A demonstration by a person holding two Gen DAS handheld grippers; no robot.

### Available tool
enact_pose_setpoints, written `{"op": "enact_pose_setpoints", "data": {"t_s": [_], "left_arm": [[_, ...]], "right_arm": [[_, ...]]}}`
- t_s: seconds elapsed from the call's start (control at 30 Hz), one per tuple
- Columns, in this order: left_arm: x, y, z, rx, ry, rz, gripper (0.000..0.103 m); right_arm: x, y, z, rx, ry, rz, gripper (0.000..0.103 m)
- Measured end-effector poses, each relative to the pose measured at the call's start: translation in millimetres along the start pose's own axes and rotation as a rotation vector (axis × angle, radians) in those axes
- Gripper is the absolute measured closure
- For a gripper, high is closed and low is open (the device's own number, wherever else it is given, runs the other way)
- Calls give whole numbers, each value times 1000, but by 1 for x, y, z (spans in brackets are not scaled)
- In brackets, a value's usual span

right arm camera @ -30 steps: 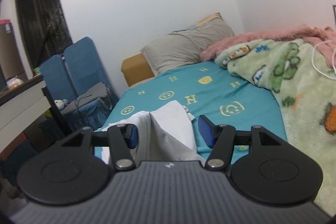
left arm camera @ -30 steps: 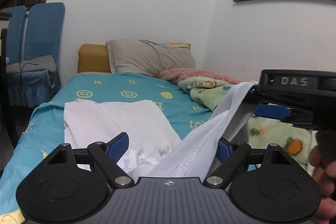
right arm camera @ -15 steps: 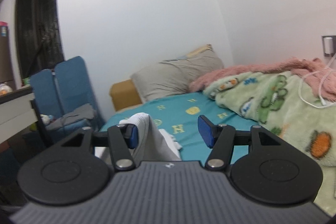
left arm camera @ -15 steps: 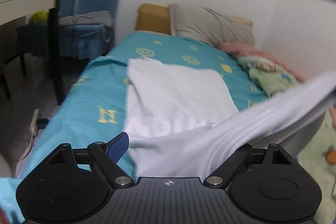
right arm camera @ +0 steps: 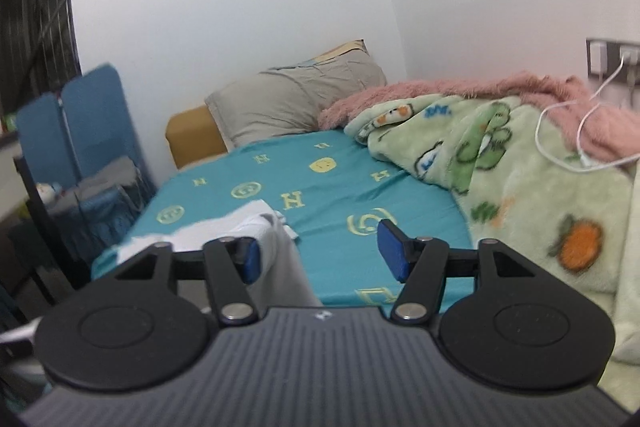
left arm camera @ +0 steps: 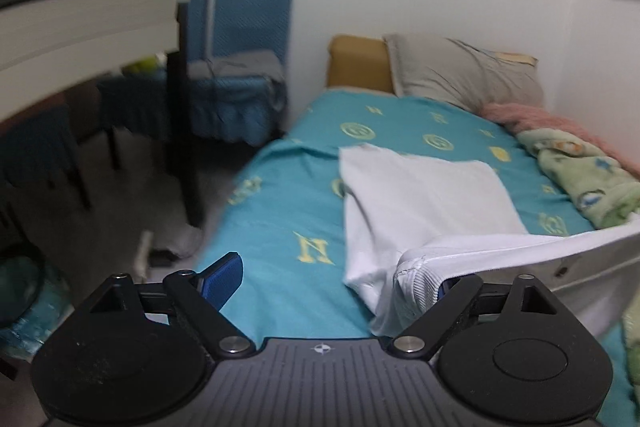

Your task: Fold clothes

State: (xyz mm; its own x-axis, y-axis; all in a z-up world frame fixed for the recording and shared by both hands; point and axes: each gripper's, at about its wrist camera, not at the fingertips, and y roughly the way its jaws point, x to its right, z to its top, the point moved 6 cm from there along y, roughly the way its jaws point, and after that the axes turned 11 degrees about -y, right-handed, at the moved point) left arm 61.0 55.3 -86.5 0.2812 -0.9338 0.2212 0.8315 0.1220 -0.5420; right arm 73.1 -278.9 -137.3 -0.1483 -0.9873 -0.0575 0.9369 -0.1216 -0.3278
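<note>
The white garment (left arm camera: 424, 199) is lying partly spread on the bed (left arm camera: 288, 219) with its ribbed edge draping over one pad of each wide-spread gripper, left gripper (left arm camera: 340, 279) and right gripper (right arm camera: 320, 255), so unpinched cloth is risking sliding off and crumpling.

both grippers, left gripper (left arm camera: 338, 277) and right gripper (right arm camera: 320, 251), level and forward, fingers spread wide apart.
</note>
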Motion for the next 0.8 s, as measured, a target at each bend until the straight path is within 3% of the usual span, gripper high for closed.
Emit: {"op": "enact_pose_setpoints", "data": {"t_s": [0.17, 0.27, 0.43, 0.57, 0.8], "left_arm": [[6, -21, 25, 136, -42, -20, 12], [18, -45, 53, 229, -62, -52, 11], [42, -92, 119, 361, -76, -113, 11], [65, -147, 181, 509, -32, -159, 11], [82, -258, 275, 630, -64, -244, 11]], "right_arm": [[2, -7, 0, -1, -39, -44, 31], [6, -26, 26, 69, -32, -49, 31], [9, -73, 98, 218, -39, -30, 31], [13, -115, 163, 315, -28, -7, 31], [11, -215, 268, 467, -24, 32, 31]]}}
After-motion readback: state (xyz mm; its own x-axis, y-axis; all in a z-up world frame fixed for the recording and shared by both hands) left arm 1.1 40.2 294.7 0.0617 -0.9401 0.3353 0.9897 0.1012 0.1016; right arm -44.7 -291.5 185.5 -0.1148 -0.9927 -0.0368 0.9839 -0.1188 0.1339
